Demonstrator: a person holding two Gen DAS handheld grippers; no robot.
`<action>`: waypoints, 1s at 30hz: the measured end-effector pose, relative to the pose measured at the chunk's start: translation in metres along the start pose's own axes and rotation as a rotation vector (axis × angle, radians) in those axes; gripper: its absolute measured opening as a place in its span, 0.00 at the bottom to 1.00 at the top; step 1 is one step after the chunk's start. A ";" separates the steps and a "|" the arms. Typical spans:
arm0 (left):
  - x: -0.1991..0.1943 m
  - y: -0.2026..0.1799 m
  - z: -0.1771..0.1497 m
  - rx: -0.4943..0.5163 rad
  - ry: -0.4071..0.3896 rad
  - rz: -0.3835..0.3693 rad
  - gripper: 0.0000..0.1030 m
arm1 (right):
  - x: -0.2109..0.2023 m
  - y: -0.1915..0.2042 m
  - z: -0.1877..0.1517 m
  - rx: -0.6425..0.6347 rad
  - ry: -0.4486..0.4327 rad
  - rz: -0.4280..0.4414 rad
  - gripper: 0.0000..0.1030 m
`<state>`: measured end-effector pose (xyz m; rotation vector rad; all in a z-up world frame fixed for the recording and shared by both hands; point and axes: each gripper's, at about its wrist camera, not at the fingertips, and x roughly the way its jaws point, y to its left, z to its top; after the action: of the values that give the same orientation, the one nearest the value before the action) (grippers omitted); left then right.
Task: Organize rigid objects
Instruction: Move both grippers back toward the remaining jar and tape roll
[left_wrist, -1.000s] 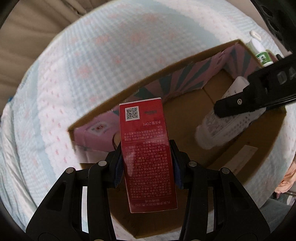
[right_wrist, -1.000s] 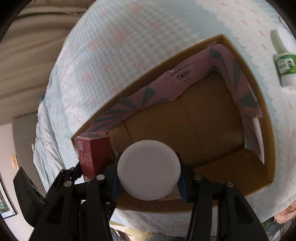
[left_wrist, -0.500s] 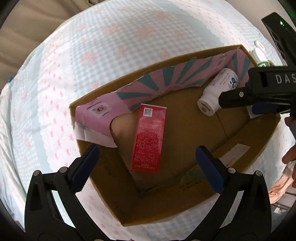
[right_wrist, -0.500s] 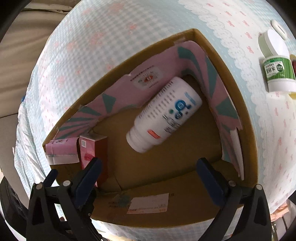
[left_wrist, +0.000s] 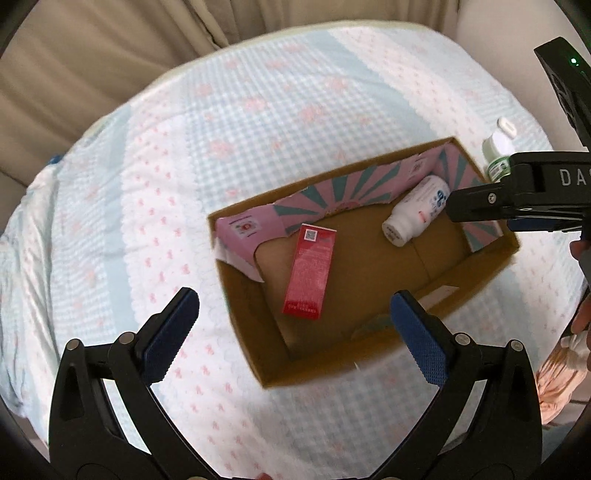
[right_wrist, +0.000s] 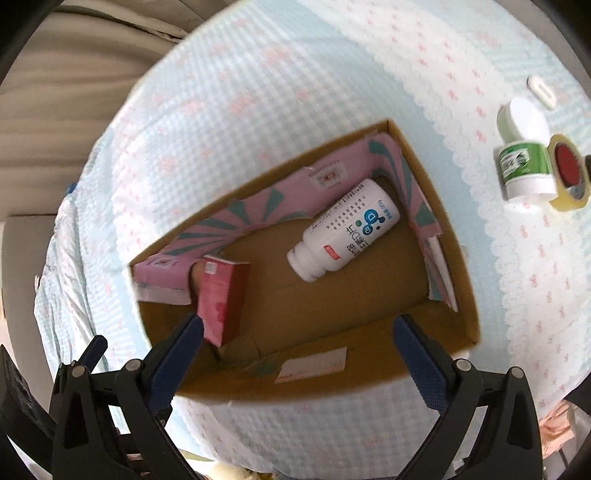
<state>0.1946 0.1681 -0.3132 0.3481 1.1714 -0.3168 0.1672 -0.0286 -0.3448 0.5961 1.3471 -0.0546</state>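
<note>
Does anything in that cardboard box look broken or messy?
Yes. The cardboard box has a pink liner with torn, ragged edges. The white bottle and red carton just lie on their sides, not spilled.

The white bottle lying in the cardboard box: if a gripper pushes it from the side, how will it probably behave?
The white bottle lies on its side on the flat floor of the cardboard box, so a sideways push would probably roll it. Its round, smooth-looking body may slip between pads. It looks like rigid plastic, likely not fragile.
</note>
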 end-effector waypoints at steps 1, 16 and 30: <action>-0.010 0.000 -0.004 -0.005 -0.017 0.001 1.00 | -0.009 0.004 -0.005 -0.012 -0.013 0.002 0.99; -0.138 -0.046 -0.007 -0.138 -0.167 -0.029 1.00 | -0.156 -0.026 -0.054 -0.204 -0.262 -0.098 0.99; -0.146 -0.210 0.063 -0.240 -0.184 -0.074 1.00 | -0.221 -0.184 -0.041 -0.391 -0.405 -0.117 0.99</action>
<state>0.1075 -0.0392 -0.1763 0.0641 1.0295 -0.2630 0.0080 -0.2333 -0.2138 0.1611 0.9611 -0.0047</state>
